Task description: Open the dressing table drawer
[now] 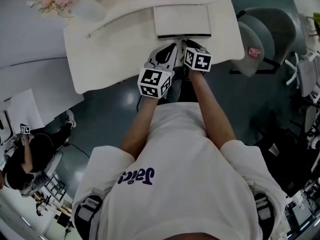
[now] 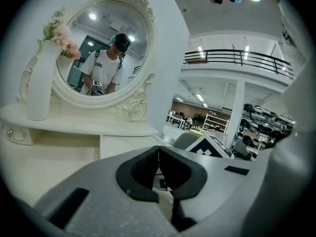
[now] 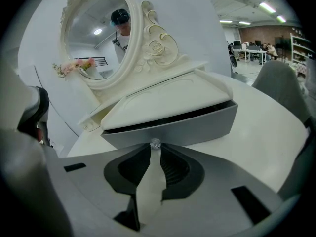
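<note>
The drawer [image 3: 187, 122] has a grey front under a cream top, with a dark gap between them. A small clear knob [image 3: 155, 143] sits in the middle of that front. My right gripper [image 3: 155, 149] points down at it, its tips closed on the knob from both sides. In the head view the drawer [image 1: 182, 20] lies at the table's middle, with the right gripper [image 1: 186, 42] at its front edge. My left gripper [image 1: 173, 46] hovers just left of the right one, off the drawer. Its pads [image 2: 148, 164] meet at the tip with nothing between them.
An oval mirror [image 2: 106, 48] in a carved cream frame stands behind the drawer, and a white vase of pink flowers [image 2: 42, 83] at the left. A grey chair [image 1: 265, 39] stands to the right of the table [image 1: 110, 54]. Another person [image 1: 25, 159] sits at lower left.
</note>
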The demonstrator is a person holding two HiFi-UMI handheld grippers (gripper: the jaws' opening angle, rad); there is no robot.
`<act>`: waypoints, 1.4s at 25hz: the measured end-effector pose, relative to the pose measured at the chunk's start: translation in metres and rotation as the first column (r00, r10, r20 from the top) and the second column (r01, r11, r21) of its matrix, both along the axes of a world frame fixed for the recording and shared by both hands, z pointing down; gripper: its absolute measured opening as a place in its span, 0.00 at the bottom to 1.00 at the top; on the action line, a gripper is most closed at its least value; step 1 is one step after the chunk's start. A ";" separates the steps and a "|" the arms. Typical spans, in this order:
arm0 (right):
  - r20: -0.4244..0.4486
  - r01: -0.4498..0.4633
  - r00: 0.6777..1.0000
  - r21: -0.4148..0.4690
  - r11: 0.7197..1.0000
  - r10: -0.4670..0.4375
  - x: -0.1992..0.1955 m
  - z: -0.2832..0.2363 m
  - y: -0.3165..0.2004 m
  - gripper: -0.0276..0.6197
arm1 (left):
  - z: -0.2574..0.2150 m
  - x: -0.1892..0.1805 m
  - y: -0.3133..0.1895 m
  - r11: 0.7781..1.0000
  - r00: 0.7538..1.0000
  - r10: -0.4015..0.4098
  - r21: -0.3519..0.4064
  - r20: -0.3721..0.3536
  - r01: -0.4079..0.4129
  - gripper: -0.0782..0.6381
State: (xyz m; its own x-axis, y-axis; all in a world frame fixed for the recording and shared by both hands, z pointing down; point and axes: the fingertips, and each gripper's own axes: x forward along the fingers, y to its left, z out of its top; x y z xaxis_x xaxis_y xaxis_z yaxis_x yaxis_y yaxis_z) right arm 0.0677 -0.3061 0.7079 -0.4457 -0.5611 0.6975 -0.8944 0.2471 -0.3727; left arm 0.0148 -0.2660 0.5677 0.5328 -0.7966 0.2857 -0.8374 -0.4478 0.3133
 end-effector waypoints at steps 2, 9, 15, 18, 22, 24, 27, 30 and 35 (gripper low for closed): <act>0.000 0.000 1.000 0.002 1.000 0.000 0.001 0.000 0.004 0.15 | -0.001 0.001 0.003 1.000 1.000 0.005 0.002 -0.003 -0.005 0.13; -0.012 -0.007 1.000 0.005 1.000 0.007 0.005 -0.001 0.022 0.15 | -0.003 0.005 0.014 0.999 1.000 0.030 0.013 0.008 -0.030 0.13; -0.028 0.002 1.000 0.011 1.000 -0.002 0.007 0.000 0.034 0.15 | -0.002 0.005 0.021 0.999 0.999 0.039 0.013 0.011 -0.039 0.13; -0.032 0.000 0.999 0.013 1.000 0.000 0.008 -0.001 0.040 0.15 | -0.004 0.006 0.022 0.999 0.999 0.045 0.016 0.000 -0.045 0.13; -0.036 0.004 0.999 0.013 1.000 -0.004 0.010 -0.002 0.049 0.15 | -0.002 0.007 0.026 0.999 0.999 0.049 0.001 -0.014 -0.049 0.13; -0.039 0.010 0.999 0.015 1.000 -0.009 0.010 -0.003 0.054 0.15 | -0.001 0.008 0.029 0.999 0.999 0.051 0.000 -0.014 -0.051 0.13; -0.042 0.017 0.999 0.015 1.000 -0.016 0.011 -0.003 0.063 0.15 | -0.001 0.008 0.032 0.999 0.999 0.052 0.000 -0.013 -0.052 0.13; -0.024 0.003 1.000 -0.003 1.000 -0.003 0.010 0.000 0.071 0.15 | -0.001 0.008 0.035 0.998 0.998 0.055 0.004 -0.013 -0.055 0.13; -0.026 0.009 1.000 -0.007 1.000 -0.009 0.010 0.000 0.083 0.15 | 0.000 0.010 0.041 0.998 0.998 0.062 0.004 -0.012 -0.062 0.13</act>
State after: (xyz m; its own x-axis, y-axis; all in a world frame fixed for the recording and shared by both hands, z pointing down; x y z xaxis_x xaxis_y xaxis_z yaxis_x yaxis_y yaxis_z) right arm 0.0780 -0.2228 0.7083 -0.4322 -0.5522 0.7129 -0.9017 0.2525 -0.3510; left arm 0.0249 -0.2255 0.5673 0.5849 -0.7626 0.2761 -0.8039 -0.5000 0.3221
